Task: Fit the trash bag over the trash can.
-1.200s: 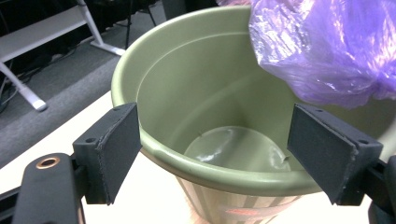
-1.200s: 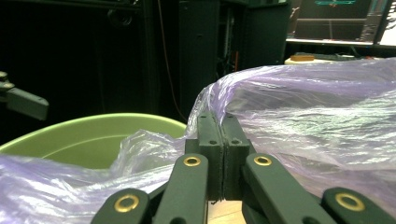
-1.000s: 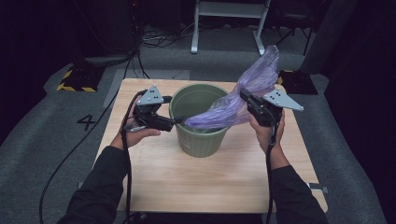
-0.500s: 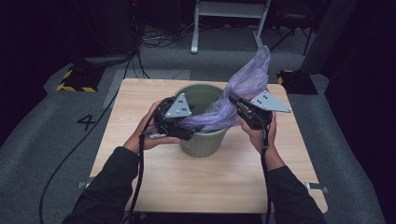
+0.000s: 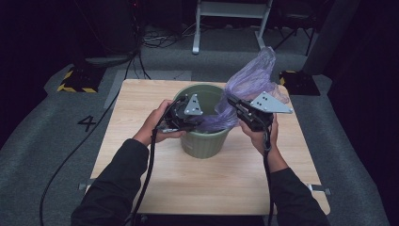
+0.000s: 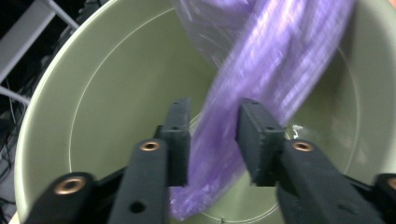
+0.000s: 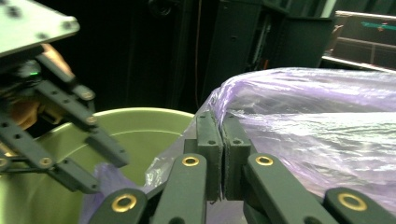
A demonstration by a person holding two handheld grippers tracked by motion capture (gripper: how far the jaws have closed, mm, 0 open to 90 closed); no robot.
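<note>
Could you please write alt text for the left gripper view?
The left gripper, its jaws just closing, straddles a twisted strip of purple plastic bag that hangs into a green bin. The pads do not yet press on it.

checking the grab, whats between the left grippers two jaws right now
A twisted strand of the purple bag runs between the pads of the left gripper, above the bin floor. The jaws have just been closing; gaps remain on both sides in the left gripper view.
</note>
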